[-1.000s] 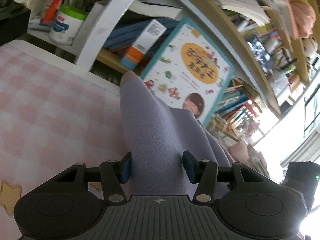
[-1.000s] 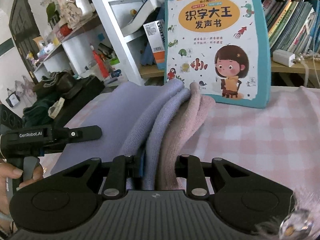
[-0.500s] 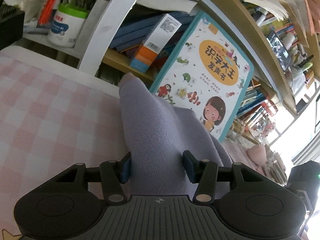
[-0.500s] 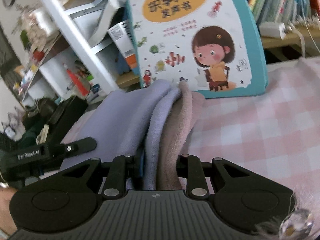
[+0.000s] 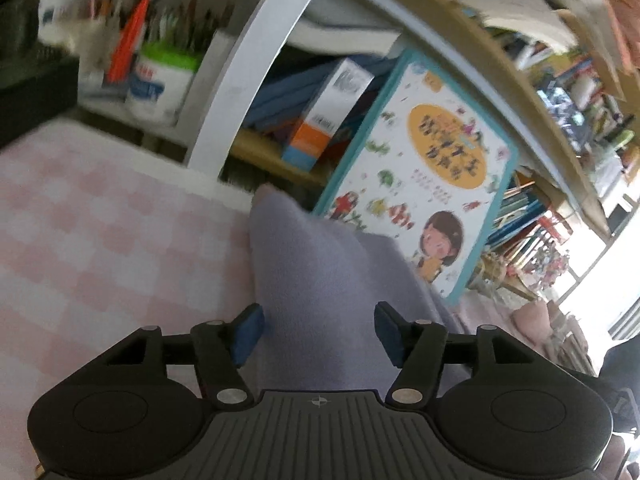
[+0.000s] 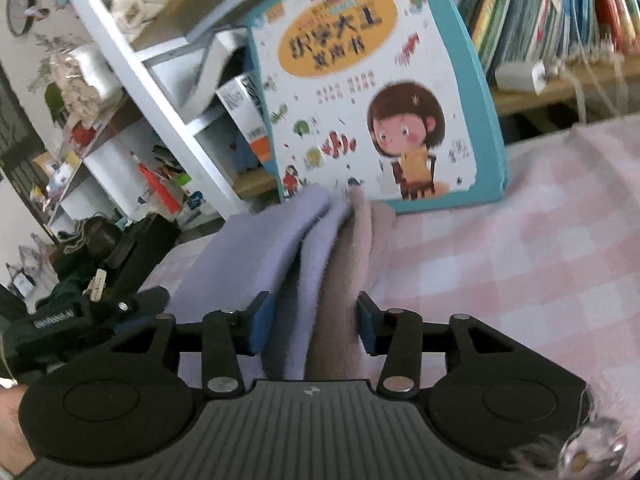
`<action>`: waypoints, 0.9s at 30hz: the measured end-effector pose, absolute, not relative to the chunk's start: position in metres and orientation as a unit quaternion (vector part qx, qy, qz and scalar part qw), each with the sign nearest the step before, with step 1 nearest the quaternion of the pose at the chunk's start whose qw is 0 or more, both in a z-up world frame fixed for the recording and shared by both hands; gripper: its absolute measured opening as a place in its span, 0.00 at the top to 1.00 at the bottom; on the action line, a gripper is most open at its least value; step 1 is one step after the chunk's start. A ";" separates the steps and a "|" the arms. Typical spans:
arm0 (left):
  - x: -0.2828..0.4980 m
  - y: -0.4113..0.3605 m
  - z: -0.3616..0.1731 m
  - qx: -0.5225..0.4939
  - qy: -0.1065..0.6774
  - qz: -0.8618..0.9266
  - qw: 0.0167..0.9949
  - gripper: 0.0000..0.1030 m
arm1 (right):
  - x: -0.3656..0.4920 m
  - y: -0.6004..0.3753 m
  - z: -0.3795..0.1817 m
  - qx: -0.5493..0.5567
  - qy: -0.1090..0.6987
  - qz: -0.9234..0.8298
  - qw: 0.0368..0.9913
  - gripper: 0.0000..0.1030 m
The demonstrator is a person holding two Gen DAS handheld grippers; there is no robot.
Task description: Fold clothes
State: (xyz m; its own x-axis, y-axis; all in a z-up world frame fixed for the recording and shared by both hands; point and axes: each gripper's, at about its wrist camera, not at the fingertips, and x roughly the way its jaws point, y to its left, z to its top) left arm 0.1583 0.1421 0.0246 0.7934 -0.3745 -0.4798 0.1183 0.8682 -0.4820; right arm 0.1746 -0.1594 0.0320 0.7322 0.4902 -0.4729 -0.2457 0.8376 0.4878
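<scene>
Left-wrist footage was taken first: to the left of the left gripper (image 5: 316,330) a pink checked cloth (image 5: 100,236) was spread, and between the blue pads (image 5: 248,332) a fold of lavender garment (image 5: 316,280) was seen, running forward from the claw. The jaws were being opened, and a gap was visible beside the right-hand pad, so the fabric was no longer pinched. Ahead and to the right of the claw a children's book (image 5: 436,200) was propped against a shelf (image 5: 256,68). From the right-wrist camera, the other handheld device was seen far left of the right gripper (image 6: 310,322). Between that claw's opening jaws the stacked layers were found, lavender garment (image 6: 280,248) to the left and a dusty pink layer (image 6: 352,260) to the right, with the pads (image 6: 260,324) drawn slightly clear of them. The children's book (image 6: 372,92) was stood straight ahead, and the pink checked cloth (image 6: 520,260) was stretched to the right.
</scene>
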 end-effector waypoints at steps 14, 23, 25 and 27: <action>0.066 0.092 0.032 -0.115 0.246 -0.090 0.958 0.23 | 0.066 -0.159 0.051 0.067 0.211 0.134 0.966 0.16; 0.033 0.052 0.016 -0.028 0.230 -0.072 0.970 0.13 | 0.041 -0.157 0.026 0.008 0.209 0.098 0.973 0.10; 0.029 0.048 0.014 -0.022 0.231 -0.070 0.970 0.10 | 0.037 -0.155 0.022 -0.001 0.214 0.096 0.972 0.09; 0.026 0.045 0.012 -0.020 0.230 -0.066 0.971 0.09 | 0.032 -0.154 0.018 -0.009 0.214 0.095 0.972 0.07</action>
State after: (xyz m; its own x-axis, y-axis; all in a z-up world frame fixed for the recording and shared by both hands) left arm 0.0256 0.0454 0.0120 0.8853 -0.1378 -0.4442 0.1191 0.9904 -0.0698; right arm 0.0322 -0.1540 0.0180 0.8908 0.1802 -0.4171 -0.1877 0.9820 0.0234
